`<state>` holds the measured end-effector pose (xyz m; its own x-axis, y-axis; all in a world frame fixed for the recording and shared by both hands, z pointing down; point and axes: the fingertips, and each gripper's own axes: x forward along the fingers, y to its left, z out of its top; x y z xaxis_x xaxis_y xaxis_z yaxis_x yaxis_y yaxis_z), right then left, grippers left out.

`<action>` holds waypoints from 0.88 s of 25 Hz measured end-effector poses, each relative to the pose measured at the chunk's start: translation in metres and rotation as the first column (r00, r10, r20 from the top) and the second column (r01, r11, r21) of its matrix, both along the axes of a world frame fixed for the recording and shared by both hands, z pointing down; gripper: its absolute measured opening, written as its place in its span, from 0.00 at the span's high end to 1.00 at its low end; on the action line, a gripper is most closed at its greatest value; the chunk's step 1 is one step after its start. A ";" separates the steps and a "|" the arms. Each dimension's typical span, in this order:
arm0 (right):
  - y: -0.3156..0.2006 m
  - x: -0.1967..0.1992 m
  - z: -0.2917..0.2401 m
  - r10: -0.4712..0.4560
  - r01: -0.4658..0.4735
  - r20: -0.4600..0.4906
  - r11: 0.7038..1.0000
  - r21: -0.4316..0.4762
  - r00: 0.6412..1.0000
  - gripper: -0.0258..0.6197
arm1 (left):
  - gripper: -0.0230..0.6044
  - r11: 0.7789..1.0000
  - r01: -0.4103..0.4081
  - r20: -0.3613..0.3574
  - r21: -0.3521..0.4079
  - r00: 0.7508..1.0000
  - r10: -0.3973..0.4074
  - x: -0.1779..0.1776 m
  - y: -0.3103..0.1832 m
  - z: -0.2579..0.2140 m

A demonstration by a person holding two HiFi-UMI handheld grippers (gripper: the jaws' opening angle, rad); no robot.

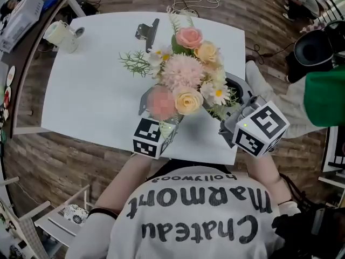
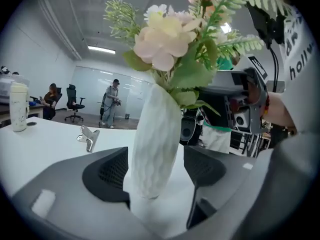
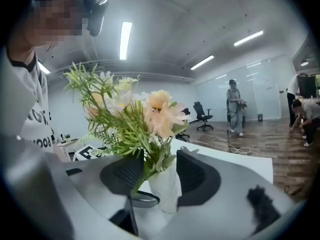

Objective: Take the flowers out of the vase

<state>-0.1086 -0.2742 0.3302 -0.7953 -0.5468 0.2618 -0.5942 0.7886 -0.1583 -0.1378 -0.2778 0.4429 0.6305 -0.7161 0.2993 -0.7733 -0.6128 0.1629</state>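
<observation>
The ribbed white vase (image 2: 155, 139) of pink and cream flowers (image 1: 186, 74) stands near the white desk's (image 1: 91, 90) near edge. It sits between the wide-open, unclamped jaws of the left gripper (image 2: 155, 170) and the right gripper (image 3: 156, 173). Wooden floor (image 1: 70, 161) surrounds the desk.

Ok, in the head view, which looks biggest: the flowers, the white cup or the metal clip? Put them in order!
1. flowers: biggest by far.
2. white cup: next.
3. metal clip: smallest, though only a little smaller than the cup.
</observation>
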 end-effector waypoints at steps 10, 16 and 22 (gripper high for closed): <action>-0.001 -0.006 -0.003 -0.020 0.021 -0.024 1.000 0.010 1.000 0.64 | 0.37 0.998 -0.050 0.075 0.044 0.996 0.046 0.020 -0.014 0.002; -0.005 -0.006 -0.002 0.011 -0.010 -0.041 0.999 0.037 0.999 0.64 | 0.39 0.998 -0.041 0.093 0.053 0.995 0.036 0.018 -0.015 0.004; -0.009 -0.005 -0.001 0.065 -0.062 -0.045 0.996 0.059 0.997 0.64 | 0.42 0.998 -0.033 0.110 0.062 0.994 0.026 0.017 -0.016 0.007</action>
